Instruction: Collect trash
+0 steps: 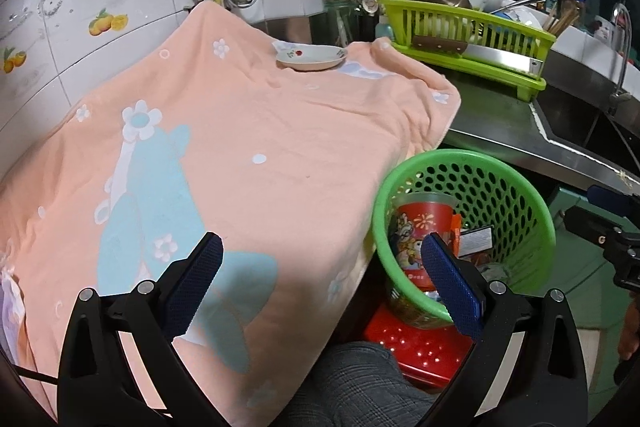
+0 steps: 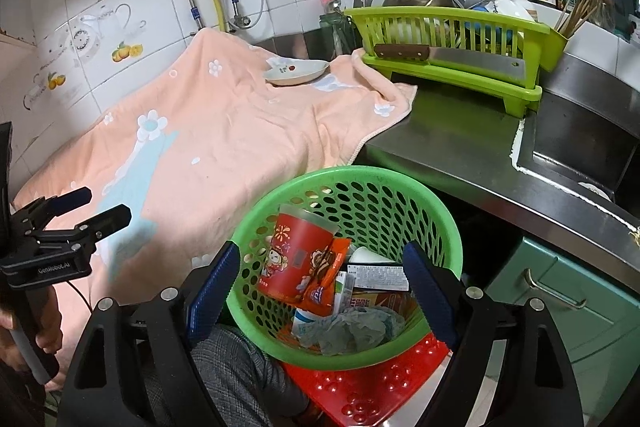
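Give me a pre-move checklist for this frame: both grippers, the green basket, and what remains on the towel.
1. Right gripper empty: ok, open over the green basket, nothing between its fingers.
2. Left gripper empty: ok, open above the peach towel, holding nothing.
3. Trash inside the basket: ok, the red cup, orange wrapper and crumpled tissue lie inside.
4. Basket upright and supported: ok, it stands on the red stool.
5. Towel free of trash: ok, only a small dish sits at its far end.
6. Trash elsewhere on the counter: cannot tell, the dish rack hides part of it.
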Available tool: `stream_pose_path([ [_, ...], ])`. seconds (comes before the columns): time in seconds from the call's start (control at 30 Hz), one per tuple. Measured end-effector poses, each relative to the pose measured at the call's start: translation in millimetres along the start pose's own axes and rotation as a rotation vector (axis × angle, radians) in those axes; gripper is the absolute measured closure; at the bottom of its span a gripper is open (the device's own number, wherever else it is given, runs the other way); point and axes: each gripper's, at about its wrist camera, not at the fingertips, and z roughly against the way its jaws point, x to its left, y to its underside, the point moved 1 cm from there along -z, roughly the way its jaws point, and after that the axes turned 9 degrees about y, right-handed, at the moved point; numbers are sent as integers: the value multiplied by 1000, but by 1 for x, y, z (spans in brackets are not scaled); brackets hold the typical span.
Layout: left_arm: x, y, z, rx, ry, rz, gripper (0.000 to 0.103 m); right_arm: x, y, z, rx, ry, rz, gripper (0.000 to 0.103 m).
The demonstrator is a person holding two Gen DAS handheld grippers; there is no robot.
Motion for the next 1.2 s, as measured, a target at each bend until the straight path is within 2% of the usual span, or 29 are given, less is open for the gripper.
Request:
stream_pose_path([
  [0.3,11,7,3,-15,-10,25,5,15,-1,5,-16,29,25,19],
  [1.2,24,19,7,-20,-95,64,5,46,-6,0,-39,1,84,15],
])
